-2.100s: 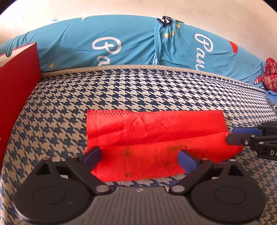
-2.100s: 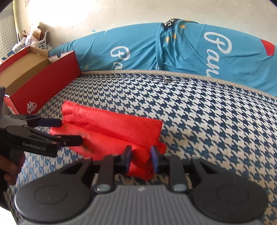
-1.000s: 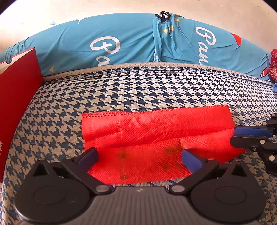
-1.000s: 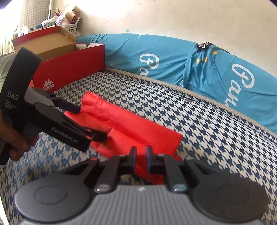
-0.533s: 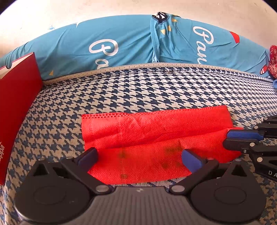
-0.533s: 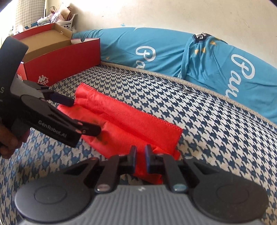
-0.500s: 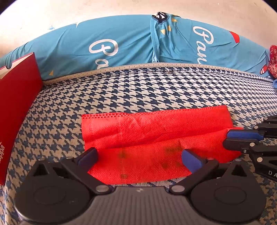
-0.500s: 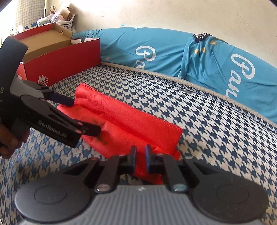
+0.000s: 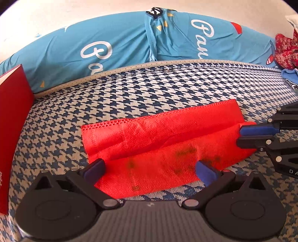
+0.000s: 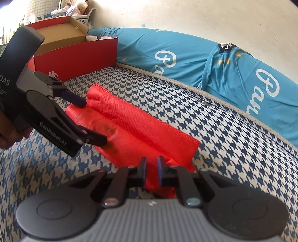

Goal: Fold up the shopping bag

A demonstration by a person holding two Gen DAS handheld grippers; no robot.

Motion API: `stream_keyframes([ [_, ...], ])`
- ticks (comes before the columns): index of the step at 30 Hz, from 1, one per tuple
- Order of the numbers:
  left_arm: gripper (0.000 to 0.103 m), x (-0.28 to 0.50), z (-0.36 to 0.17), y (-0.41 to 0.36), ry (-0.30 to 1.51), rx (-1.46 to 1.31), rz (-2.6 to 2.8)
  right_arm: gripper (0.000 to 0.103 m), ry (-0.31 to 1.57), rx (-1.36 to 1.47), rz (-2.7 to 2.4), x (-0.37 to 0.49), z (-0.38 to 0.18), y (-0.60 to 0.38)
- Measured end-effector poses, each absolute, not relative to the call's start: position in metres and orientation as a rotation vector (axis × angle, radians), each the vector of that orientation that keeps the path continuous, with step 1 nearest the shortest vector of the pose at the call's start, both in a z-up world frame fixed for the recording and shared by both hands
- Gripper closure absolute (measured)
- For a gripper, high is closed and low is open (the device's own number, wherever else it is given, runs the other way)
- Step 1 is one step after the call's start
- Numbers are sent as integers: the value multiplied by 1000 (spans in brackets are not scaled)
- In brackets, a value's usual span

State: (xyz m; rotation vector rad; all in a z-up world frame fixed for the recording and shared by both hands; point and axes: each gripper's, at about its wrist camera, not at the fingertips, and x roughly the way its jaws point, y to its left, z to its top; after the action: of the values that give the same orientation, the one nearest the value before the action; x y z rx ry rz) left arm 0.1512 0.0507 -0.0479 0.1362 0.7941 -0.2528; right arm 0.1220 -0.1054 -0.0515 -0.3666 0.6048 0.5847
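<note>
The red shopping bag (image 9: 160,141) lies as a long folded strip on the houndstooth mattress (image 9: 149,93), with dark smudges on its near layer. My left gripper (image 9: 150,168) is open, its blue pads spread wide over the strip's near edge and nothing between them. In the right wrist view the left gripper (image 10: 91,121) hangs over the far end of the bag (image 10: 134,126), held by a hand. My right gripper (image 10: 151,171) is shut on the bag's near end, with red fabric between its pads. It also shows in the left wrist view as the right gripper (image 9: 255,136), pinching the strip's right end.
An open red shoe box (image 10: 78,50) stands at the left edge of the mattress. A long blue pillow with white lettering (image 9: 115,48) runs along the wall. Red patterned cloth (image 9: 285,50) lies at the far right. A white basket (image 10: 83,14) sits behind the box.
The right gripper has stayed pinched on the bag's end and shifted slightly, so the strip now lies skewed with that end farther back. The left gripper remains open over the near edge.
</note>
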Motion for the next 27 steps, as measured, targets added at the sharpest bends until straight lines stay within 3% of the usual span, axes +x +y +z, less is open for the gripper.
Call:
stream_keyframes([
  [16,0,146,-50,49,786,290,-368,82,590,-426,632,117,-50,-103],
  [21,0,147,-49,53,787,297,-402,63,587,-478,658,113,-52,-97],
  [27,0,149,-49,58,771,299,-449,61,533,-621,618,104,-63,-81],
])
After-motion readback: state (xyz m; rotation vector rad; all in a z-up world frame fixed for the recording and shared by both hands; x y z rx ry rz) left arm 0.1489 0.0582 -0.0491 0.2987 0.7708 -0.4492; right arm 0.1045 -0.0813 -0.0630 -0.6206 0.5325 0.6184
